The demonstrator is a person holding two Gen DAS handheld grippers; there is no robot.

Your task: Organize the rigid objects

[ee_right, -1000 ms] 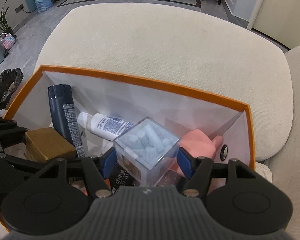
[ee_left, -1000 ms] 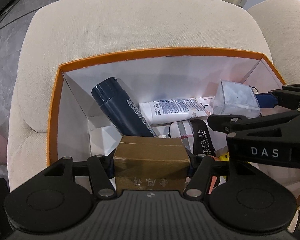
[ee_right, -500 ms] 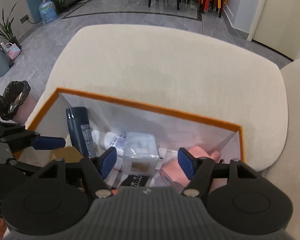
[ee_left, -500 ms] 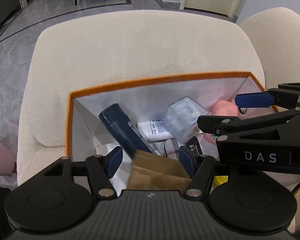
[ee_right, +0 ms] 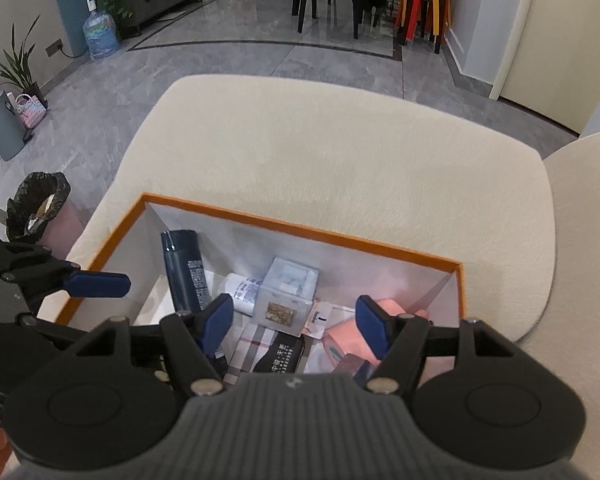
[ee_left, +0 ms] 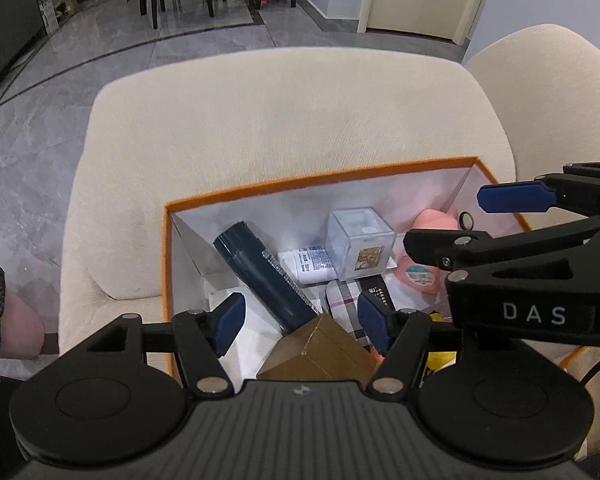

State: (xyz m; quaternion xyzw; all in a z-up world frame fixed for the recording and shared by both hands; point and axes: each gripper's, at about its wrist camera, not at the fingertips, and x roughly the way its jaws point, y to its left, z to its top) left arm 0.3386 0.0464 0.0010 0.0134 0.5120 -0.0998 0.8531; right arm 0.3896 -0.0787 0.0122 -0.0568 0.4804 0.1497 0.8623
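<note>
With both drops apparently made, the step in hand reads as clearing out above the orange-rimmed box (ee_left: 320, 178), which I'll use as the landmark.

Left tongs (ee_left: 300, 320): apart, nothing between the pads; the jaws have just been opening. Gold box (ee_left: 320, 350) sits tilted on a corner at the near edge of the orange-rimmed box interior, directly below the left tongs, free of both pads.

Right tongs (ee_right: 296, 324): apart and empty too. Clear cube (ee_right: 286, 296) rests mid-box, leaning on the white tube (ee_right: 242, 292), not touched by either pad.

Further in: dark navy bottle (ee_left: 266, 276) lies diagonal toward the box's far-left corner; pink item (ee_left: 424, 256) at the right side; plaid pouch (ee_left: 342, 304) and black strap (ee_right: 280, 356) on the floor of the box between them. Box itself sits on a cream cushion (ee_left: 292, 120), not a table; the second cushion (ee_left: 540, 80) is beyond its right corner.

Judgement: contents are in but jumbled, gold box unstable on its edge. Next move calls for either a fresh pick from outside the box (nothing more visible in frame, so can't tell if any remain) or a re-seat of the gold box flat. If re-seating, approach from above with pads spanning its flat faces, not the corner, and keep the two tongs from colliding: they're close together over the box.
</note>
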